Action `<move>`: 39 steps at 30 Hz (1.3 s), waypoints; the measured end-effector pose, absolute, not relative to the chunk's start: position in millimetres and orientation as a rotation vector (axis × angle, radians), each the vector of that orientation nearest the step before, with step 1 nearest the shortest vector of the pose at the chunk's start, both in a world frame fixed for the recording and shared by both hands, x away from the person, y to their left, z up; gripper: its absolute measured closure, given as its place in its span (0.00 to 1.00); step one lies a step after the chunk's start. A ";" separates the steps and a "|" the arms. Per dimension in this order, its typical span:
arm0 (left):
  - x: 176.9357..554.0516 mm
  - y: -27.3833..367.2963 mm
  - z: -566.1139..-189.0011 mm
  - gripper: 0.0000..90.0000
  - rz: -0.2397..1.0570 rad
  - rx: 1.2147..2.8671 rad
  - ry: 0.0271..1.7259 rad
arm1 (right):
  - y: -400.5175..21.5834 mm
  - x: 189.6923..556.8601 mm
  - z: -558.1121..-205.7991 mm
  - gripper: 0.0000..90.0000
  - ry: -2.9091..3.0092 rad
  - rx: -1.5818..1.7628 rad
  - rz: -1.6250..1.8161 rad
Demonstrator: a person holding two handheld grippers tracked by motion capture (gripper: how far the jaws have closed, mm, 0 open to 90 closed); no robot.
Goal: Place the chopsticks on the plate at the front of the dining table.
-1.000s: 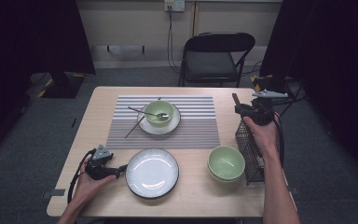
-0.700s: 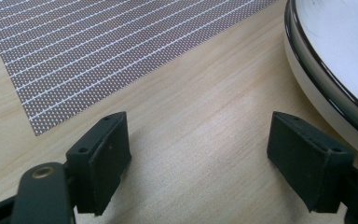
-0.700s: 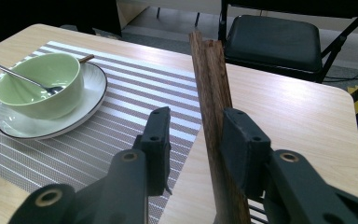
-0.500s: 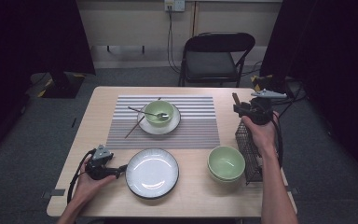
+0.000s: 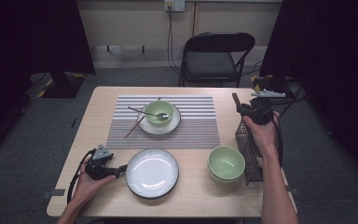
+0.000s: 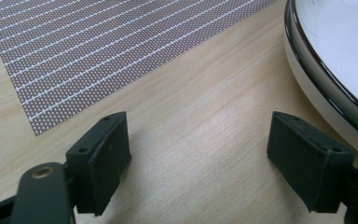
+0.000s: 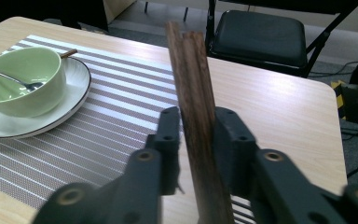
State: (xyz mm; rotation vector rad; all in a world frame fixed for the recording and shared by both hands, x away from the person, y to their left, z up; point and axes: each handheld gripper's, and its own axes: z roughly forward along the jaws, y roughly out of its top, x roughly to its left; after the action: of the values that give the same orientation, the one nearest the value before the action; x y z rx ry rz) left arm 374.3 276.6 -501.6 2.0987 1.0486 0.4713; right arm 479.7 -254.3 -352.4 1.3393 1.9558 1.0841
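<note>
Right gripper view: chopsticks (image 7: pixel 196 116) upright between closing jaws, seemingly pinched.

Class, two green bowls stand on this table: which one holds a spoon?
The green bowl on the white saucer, on the striped placemat, holds the spoon. The other green bowl, beside the wire basket, is empty.

Even overhead light falls on the pale wooden worktop (image 5: pixel 196 191), while the room's edges sink into near-black. The white plate (image 5: pixel 152 172) carries a soft sheen. In the right gripper view, the near black jaws look blurred and the background chair (image 7: pixel 261 37) soft.
</note>
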 end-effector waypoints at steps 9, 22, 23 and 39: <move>374.3 276.7 -501.5 0.23 0.471 2.099 1.048 | -255.0 476.0 -349.2 0.86 1.970 1.314 1.125; 374.3 276.6 -501.6 0.23 0.471 2.099 1.049 | -260.1 464.7 -340.1 0.86 1.959 1.288 1.184; 374.3 276.6 -501.6 0.23 0.471 2.098 1.049 | -261.7 462.8 -338.9 0.85 1.958 1.284 1.217; 374.3 276.6 -501.6 0.23 0.471 2.099 1.048 | -255.8 459.0 -341.5 0.88 2.014 1.242 1.211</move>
State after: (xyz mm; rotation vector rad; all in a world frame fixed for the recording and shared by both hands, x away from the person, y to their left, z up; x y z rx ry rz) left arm 374.3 276.6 -501.6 2.0987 1.0484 0.4714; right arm 459.0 -255.8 -341.5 1.2425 2.0141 1.2110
